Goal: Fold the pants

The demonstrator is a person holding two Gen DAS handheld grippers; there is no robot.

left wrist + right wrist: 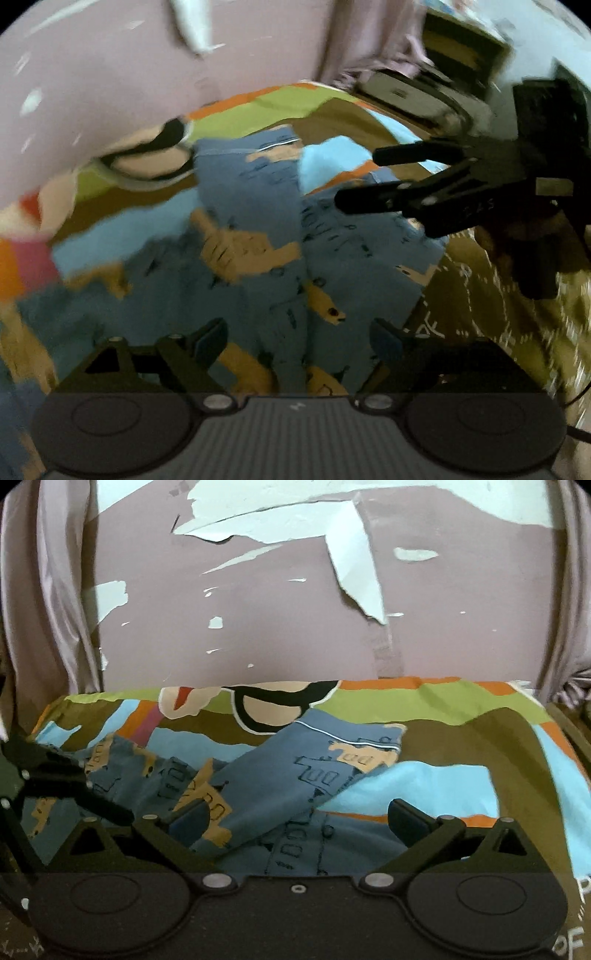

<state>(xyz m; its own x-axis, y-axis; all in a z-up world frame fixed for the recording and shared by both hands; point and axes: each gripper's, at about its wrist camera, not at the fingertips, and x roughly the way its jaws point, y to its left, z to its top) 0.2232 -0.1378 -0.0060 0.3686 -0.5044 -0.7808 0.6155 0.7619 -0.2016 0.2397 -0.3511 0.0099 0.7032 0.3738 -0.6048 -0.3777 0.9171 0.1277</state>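
The left gripper (299, 341) hangs with its jaws spread wide and nothing between them; its blue-padded fingers (208, 341) hover just above the pants (258, 236) without pressing on the cloth. The right gripper (299, 818) is likewise spread to its widest, its dark pads clear of the fabric, with only a folded-over leg of the pants lying below the gap. From the left wrist view the right gripper shows as a black linkage reaching in from the right edge, its fingers pointing across the cloth, slightly above it. The pants are blue with tan house-like patches and dark line drawings; they lie on a bedspread (461, 746) of green, brown, orange and light blue patches, one leg folded diagonally across the rest, its hem with white piping (347, 740) turned toward the far side. Behind the bed rises a mauve wall (277, 638) with peeled patches of pale paint, and a curtain (48, 602) hangs at either side. The left view is blurred, so finer detail is lost there.
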